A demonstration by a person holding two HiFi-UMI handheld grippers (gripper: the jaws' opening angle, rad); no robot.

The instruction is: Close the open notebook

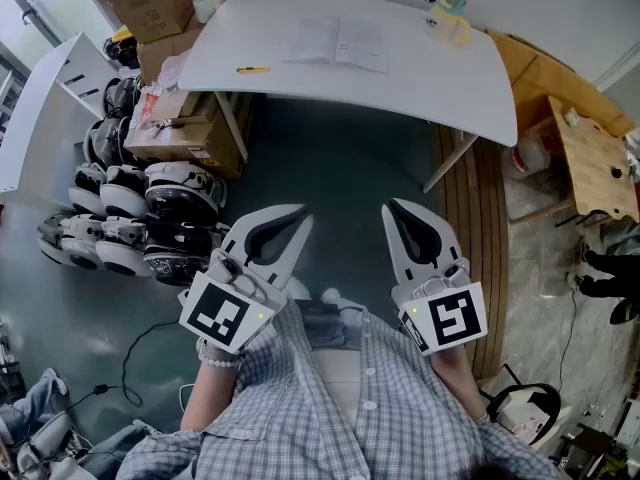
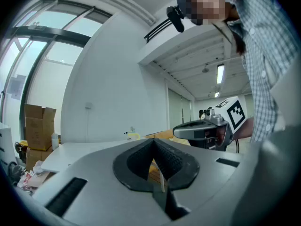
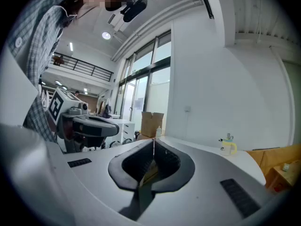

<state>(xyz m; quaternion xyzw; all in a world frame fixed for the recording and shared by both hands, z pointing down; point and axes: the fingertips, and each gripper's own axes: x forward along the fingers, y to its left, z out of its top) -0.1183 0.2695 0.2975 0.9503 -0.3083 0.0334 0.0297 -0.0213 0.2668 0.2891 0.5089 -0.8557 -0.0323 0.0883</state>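
Stands well back from a white, rounded-corner desk (image 1: 420, 78) spanning the top of the head view. Faces the open white-paged notebook (image 1: 337, 43), lying flat at top centre of that desk with both pages spread, well apart from either gripper.

Holds the pale grey left gripper (image 1: 298, 220) at lower centre-left of the head view, jaws clenched tip to tip with nothing between them. Holds the matching pale grey right gripper (image 1: 395, 213) beside it at lower centre-right, jaws likewise pressed together and empty. Points both roughly level toward the desk, side by side but not touching, over the dark grey floor (image 1: 340, 168). Carries the black-and-white marker cubes at the rear ends, close against a blue-and-white checked shirt (image 1: 330, 408) at the bottom edge.

On the desk, besides the notebook: a thin yellow pen (image 1: 253, 69) well to the left, and a pale yellow cup (image 1: 448, 23) near the top right corner.

Off the desk: brown cardboard boxes (image 1: 150, 3) at upper left, a cluster of rounded white-and-black machines (image 1: 130, 208) on the floor at mid left, and a light wooden bench (image 1: 590, 158) at the right edge.
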